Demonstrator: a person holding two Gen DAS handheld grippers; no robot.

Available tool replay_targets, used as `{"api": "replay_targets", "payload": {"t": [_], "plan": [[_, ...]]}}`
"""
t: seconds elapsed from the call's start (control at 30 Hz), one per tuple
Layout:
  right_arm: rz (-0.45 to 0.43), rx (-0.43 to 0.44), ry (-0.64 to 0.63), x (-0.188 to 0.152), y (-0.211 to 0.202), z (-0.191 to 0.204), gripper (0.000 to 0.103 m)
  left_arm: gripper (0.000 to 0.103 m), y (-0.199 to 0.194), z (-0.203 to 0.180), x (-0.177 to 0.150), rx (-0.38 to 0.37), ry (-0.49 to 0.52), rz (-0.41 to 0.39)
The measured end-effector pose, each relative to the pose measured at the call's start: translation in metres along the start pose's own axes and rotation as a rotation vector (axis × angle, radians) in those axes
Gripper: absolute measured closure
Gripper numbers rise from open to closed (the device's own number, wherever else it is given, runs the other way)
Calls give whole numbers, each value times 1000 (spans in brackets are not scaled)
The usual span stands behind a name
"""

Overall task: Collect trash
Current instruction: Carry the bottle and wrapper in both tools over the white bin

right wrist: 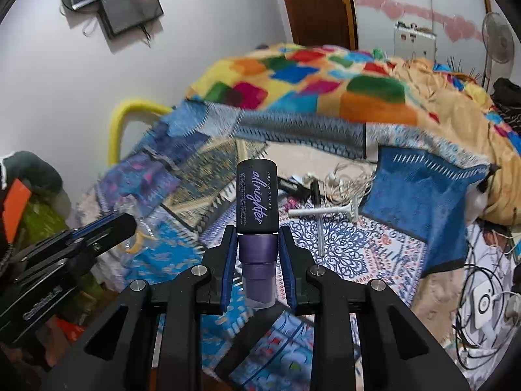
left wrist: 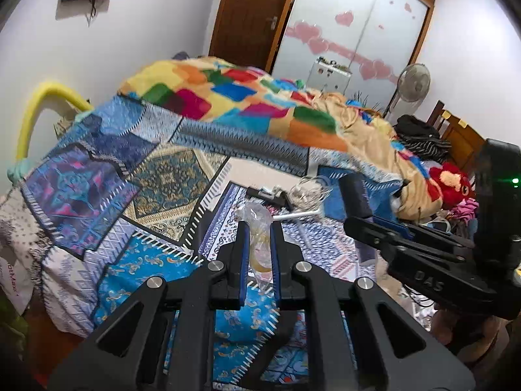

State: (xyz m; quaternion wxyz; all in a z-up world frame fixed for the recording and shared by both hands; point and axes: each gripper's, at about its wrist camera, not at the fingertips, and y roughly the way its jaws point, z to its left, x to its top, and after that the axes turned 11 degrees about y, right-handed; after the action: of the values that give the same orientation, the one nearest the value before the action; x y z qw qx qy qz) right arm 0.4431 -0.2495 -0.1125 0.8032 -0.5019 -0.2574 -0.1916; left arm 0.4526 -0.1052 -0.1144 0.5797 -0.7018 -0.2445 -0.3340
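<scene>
A bed (left wrist: pixel 136 254) covered in patterned cloth spreads beyond both sets of fingers. The right gripper (right wrist: pixel 257 251) clamps its fingers on a purple spray bottle (right wrist: pixel 257 202). The left gripper (left wrist: pixel 259 247) pinches a clear plastic wrapper (left wrist: pixel 257 218) between closed fingers.

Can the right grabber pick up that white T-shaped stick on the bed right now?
Probably not yet. The right gripper is already shut on the purple spray bottle, so it is full. The white T-shaped stick lies uncovered on the bed.
</scene>
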Motion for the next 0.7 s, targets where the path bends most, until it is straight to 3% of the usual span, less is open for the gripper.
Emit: {"api": "replay_targets", "payload": {"t": [0.23,0.7], "plan": [[-95,40,-47,-4,-71,31,80,92,-69,-12,2,18,21,-72],[-146,132,-138,-50,-138,88,80,92,-187,11,-41,130,7,-124]]}}
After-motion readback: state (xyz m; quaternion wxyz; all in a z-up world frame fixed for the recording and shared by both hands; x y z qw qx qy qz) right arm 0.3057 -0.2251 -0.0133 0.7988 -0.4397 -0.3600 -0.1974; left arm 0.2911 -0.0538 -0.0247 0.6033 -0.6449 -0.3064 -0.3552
